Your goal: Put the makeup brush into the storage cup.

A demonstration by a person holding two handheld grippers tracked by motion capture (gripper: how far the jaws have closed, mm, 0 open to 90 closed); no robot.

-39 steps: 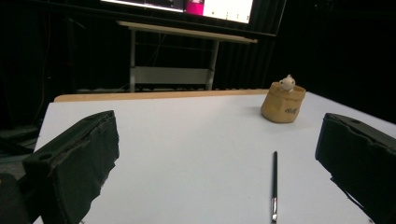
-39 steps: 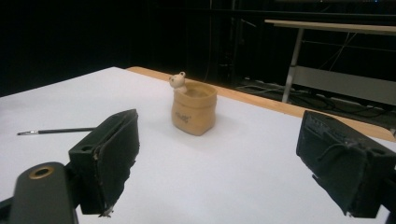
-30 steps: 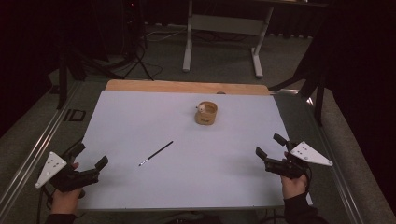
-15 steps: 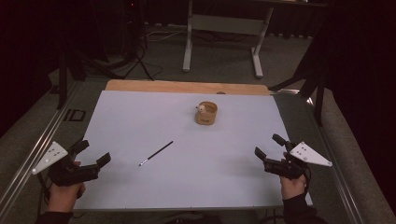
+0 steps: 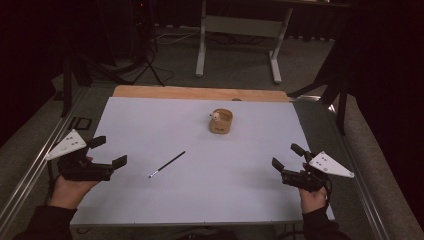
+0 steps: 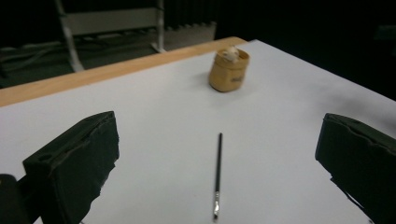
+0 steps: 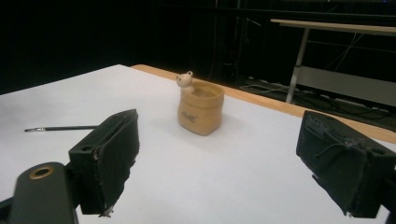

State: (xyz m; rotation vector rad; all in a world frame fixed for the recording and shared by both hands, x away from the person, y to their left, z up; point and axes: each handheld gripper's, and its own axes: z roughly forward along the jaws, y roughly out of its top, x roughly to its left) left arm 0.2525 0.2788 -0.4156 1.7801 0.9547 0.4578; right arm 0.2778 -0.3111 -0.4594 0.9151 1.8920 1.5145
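Observation:
A thin black brush (image 5: 167,164) (image 6: 218,172) (image 7: 60,128) with a metal tip lies on the white table (image 5: 200,200), left of centre. A small tan pot (image 5: 220,121) (image 6: 228,69) (image 7: 200,111) with a little bear figure on its rim stands toward the back. At the left edge my left gripper (image 5: 107,151) (image 6: 219,163) is held open, jaws wide apart, aimed at the brush with nothing between them. My right gripper (image 5: 287,156) (image 7: 219,158) hovers open near the right edge, facing the pot from a distance.
A wooden strip (image 5: 200,93) runs along the table's far edge. Beyond it on the dark floor stand a desk frame (image 5: 240,35) and a stand with cables (image 5: 145,65). Metal rails (image 5: 30,175) border both sides of the table.
My left gripper has moved forward and to the right, closer to the brush. The right gripper has hardly shifted. Brush and pot lie as before.

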